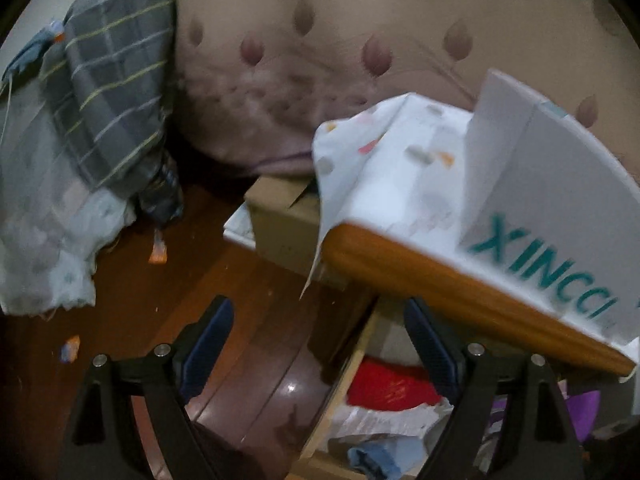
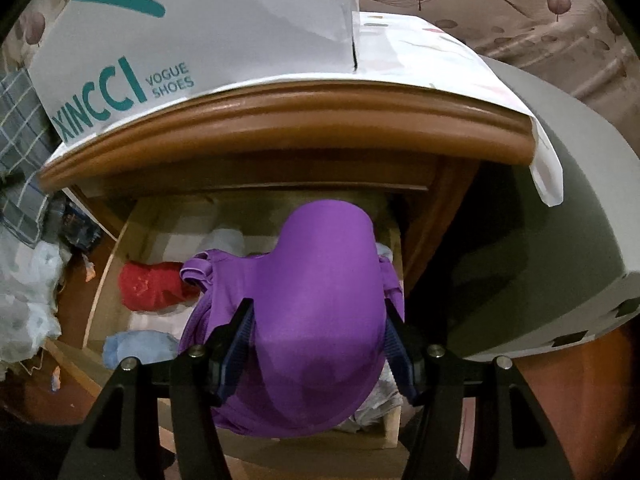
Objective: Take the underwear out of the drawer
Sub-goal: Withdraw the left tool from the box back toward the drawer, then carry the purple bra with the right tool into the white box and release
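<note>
The wooden drawer point(image 2: 105, 276) stands pulled out under the nightstand top point(image 2: 280, 116). My right gripper point(image 2: 319, 308) is shut on a purple bra point(image 2: 320, 272), pads pressed to both sides of its cup, just above the drawer. A red garment point(image 2: 152, 286) and a light blue one point(image 2: 136, 346) lie inside. In the left wrist view my left gripper point(image 1: 318, 312) is open and empty, over the drawer's left wall point(image 1: 344, 392) and the floor. The red garment point(image 1: 388, 386), the blue one point(image 1: 380, 456) and a bit of purple fabric point(image 1: 584, 404) show there.
A white XINCCI shoe box point(image 2: 180, 32) sits on a patterned cloth point(image 1: 380, 160) on the nightstand. A cardboard box point(image 1: 280, 216) stands on the floor behind. Plaid bedding point(image 1: 116, 80) hangs at the left. A grey rounded object point(image 2: 560, 240) is to the right of the nightstand.
</note>
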`<state>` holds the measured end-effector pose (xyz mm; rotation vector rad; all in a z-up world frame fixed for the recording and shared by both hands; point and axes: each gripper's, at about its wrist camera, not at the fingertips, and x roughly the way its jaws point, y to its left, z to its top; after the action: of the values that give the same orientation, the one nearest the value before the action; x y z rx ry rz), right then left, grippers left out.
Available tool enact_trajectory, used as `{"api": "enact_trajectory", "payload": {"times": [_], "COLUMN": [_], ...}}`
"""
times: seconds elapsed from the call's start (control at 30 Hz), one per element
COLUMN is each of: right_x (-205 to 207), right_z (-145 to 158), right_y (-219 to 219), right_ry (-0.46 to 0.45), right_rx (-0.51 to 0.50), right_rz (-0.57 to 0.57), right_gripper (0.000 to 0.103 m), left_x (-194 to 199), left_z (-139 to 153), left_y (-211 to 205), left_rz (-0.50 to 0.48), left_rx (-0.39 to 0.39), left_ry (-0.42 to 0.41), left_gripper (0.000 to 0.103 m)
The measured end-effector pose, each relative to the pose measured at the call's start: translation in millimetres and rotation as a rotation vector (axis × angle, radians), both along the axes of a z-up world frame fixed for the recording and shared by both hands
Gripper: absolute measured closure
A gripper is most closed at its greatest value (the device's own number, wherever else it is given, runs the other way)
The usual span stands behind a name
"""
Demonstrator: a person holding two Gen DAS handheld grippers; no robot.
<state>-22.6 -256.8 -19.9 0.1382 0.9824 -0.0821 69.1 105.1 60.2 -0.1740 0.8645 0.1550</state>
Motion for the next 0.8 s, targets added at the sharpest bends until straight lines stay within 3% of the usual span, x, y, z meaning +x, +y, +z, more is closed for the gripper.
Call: {"api": "enact_trajectory", "payload": {"times": [0.13,0.27,0.4,0.8], "right_x": [-1,-2,-8,-23], "right_z": [0,3,15,93], "right_y": [-6,-4,-8,12], "right_ry": [0.008,0.019,0.027,-0.035], "right_rx": [0.041,0.002,0.08,0.0], "right_rz": [0.012,0.014,-0.008,0.03], "right_gripper": [0.042,0.042,0.042,0.042], "left_x": [1,4,3,10], "left_z": [-19,-28,-29,-47], "left_y": [10,20,32,50], "left_rz": [-0.008,0.049,0.104,0.139], "left_rx": [-0.066,-0.011,-0.014,-0.09], "left_ry": [0.063,0.082,0.084,0.181], "left_gripper": [0.018,0.018,0.018,0.017]}}
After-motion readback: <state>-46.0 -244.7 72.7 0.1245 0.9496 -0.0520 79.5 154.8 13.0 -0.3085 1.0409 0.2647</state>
